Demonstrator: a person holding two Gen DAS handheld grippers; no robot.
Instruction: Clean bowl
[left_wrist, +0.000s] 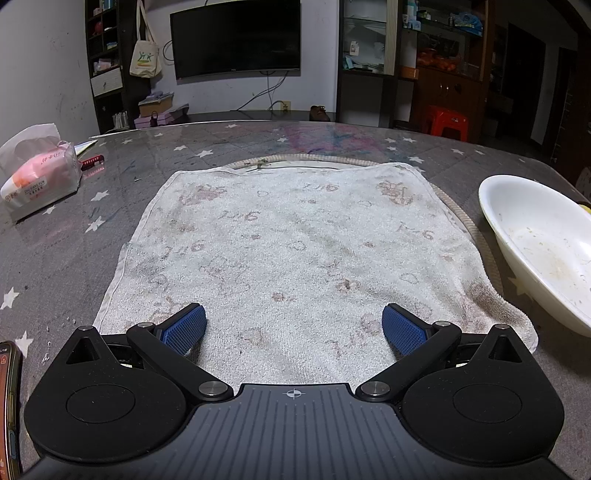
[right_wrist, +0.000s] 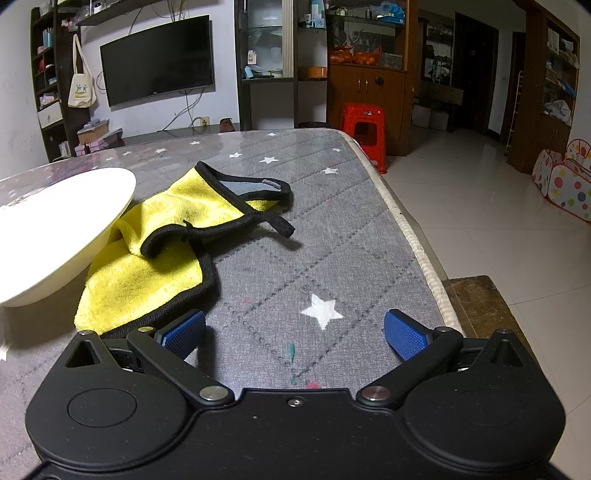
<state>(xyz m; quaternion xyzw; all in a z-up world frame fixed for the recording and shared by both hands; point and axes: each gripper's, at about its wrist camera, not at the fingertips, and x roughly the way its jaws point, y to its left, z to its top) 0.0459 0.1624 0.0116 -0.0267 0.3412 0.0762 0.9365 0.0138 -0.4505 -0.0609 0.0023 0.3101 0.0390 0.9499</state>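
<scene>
Far left on the table (left_wrist: 55, 258), grey quilted cover with white stars under a glossy clear sheet: a tissue pack (left_wrist: 40, 177); at the near left edge, a phone (left_wrist: 9, 406). Centre: a worn white towel (left_wrist: 295, 251) spread flat, faintly stained, with the left gripper (left_wrist: 294, 326) low over its near edge, jaws spread wide, nothing between the blue pads. Right of the towel: the white bowl (left_wrist: 546, 254), tipped so its inside faces the left camera, brownish smears and specks showing on the inner wall, so it reads as dirty at this moment. Right again: a yellow cloth (right_wrist: 155, 254) with black edging, crumpled, its left part tucked under the bowl's rim. The right gripper (right_wrist: 294, 328) hangs over bare cover just near and right of the cloth, jaws likewise wide, holding nothing. Judgement: wiping needs the bowl steadied by one gripper on the rim and the cloth pinched in the other at a thick fold rather than the thin hem, or it may slip; the glossy cover could let the bowl slide. Room beyond: wall television (right_wrist: 159, 59) to the left, dark shelving, wooden cabinet, red stool (right_wrist: 364, 129), tiled floor to the far right.
</scene>
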